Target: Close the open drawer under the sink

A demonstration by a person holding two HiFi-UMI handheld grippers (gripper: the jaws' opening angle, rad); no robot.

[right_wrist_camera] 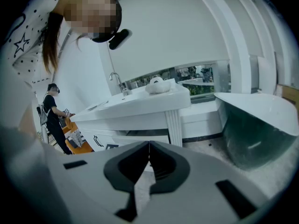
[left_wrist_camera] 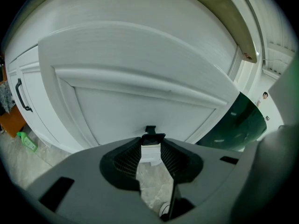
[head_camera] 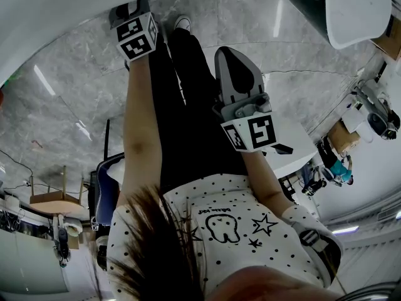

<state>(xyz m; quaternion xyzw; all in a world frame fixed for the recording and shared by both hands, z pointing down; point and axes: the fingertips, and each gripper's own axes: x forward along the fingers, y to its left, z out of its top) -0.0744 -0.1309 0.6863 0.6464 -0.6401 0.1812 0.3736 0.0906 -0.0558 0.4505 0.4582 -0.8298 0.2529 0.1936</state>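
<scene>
White panelled drawer front (left_wrist_camera: 140, 69); left claw (left_wrist_camera: 150, 143) seemingly pinches black handle (left_wrist_camera: 150, 130).

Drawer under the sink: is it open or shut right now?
Open. In the right gripper view the drawer front stands out below the sink counter, with a dark gap above it. The left gripper grips its black handle.

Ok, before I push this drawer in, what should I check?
1. Left gripper on the black handle: ok, jaws sit either side of it.
2. Right gripper out of the way: ok, jaws together, empty.
3. Drawer front flush with the cabinet: not ok, it stands proud.
4. Contents below the drawer's rim: cannot tell, the inside is hidden.
</scene>
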